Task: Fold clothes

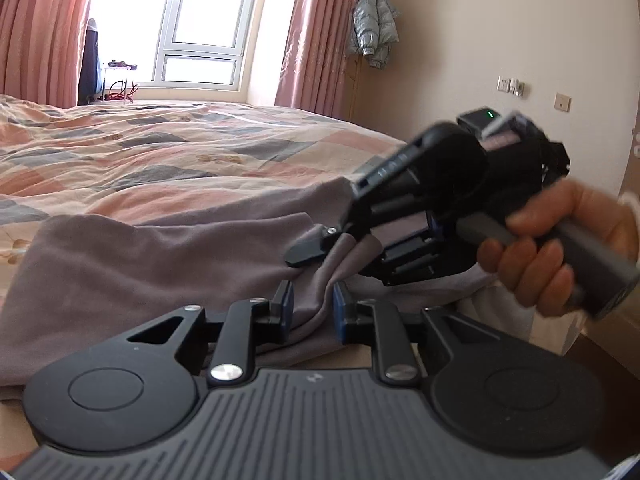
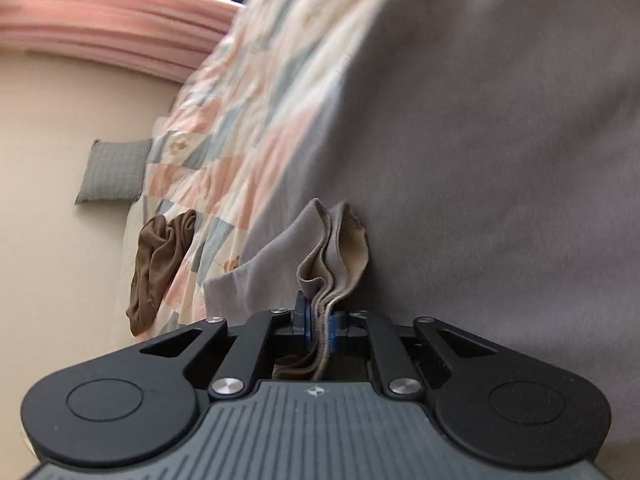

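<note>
1. Pink curtains [image 1: 44, 28] frame a bright window [image 1: 200, 24] behind a bed [image 1: 160, 148] covered by a patchwork quilt in pink, grey and cream.
2. A mauve-grey garment [image 1: 132, 264] is spread over the near edge of the bed, on top of the quilt.
3. In the left wrist view, the left gripper [image 1: 313, 306] is seen with its blue-padded fingers [image 1: 286, 300] parted; a ridge of the garment's cloth rises between them. Whether the pads touch the cloth cannot be told.
4. In the same view, the right gripper [image 1: 332, 248] is held by a hand [image 1: 560, 240] at the near right corner of the bed, tilted down toward the garment, just beyond the left gripper.
5. In the right wrist view, the right gripper [image 2: 318, 330] is pressed together on a bunched fold of the garment [image 2: 500, 160]; several layers of hem stand up above the pads [image 2: 307, 326].
6. That view is rolled sideways and partly blurred; the garment fills its right half.
7. A brown garment [image 2: 160, 264] is seen hanging at the far edge of the bed, well apart from the pinched fold.
8. A grey cushion [image 2: 112, 172] lies near that brown garment, against a pale surface.
9. A silver puffer jacket [image 1: 374, 24] is hung on the wall beside the right curtain.
</note>
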`<state>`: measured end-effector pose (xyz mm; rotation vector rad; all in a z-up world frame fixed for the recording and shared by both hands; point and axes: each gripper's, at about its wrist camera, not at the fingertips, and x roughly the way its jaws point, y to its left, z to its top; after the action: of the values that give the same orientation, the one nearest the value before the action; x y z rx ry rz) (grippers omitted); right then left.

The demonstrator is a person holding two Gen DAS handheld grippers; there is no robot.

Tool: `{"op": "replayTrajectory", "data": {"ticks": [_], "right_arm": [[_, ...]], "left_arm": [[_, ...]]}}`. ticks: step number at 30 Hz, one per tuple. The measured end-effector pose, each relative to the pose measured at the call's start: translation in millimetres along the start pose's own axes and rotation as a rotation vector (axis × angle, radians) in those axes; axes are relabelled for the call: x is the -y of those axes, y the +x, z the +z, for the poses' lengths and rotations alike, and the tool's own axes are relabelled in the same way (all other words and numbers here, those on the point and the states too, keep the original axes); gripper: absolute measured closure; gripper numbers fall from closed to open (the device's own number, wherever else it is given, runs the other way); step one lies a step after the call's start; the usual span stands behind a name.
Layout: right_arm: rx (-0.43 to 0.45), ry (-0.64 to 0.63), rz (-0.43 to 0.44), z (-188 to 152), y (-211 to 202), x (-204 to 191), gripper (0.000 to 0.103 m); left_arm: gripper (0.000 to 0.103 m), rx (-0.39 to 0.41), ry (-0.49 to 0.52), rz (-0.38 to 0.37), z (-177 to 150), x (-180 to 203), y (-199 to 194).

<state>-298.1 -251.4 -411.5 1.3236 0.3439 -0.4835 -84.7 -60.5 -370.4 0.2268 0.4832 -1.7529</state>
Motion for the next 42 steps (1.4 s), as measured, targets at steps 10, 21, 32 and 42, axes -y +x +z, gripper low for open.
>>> {"op": "replayTrajectory", "data": {"ticks": [10, 21, 32, 42], "right_arm": [[0.25, -0.159, -0.188, 10, -127, 14, 0.095], [0.322, -0.075, -0.277, 25, -192, 74, 0.096], [0.418, -0.124, -0.426, 52, -247, 96, 0.096], [0.437, -0.117, -0.493, 58, -257, 110, 0.096]], "left_arm": [[0.086, -0.125, -0.202, 0.022, 43, -58, 13], [0.084, -0.219, -0.11, -0.014, 57, -30, 69], [0.08, -0.246, -0.021, -0.04, 61, -7, 86], [0.08, -0.255, -0.012, -0.046, 61, -4, 93]]}}
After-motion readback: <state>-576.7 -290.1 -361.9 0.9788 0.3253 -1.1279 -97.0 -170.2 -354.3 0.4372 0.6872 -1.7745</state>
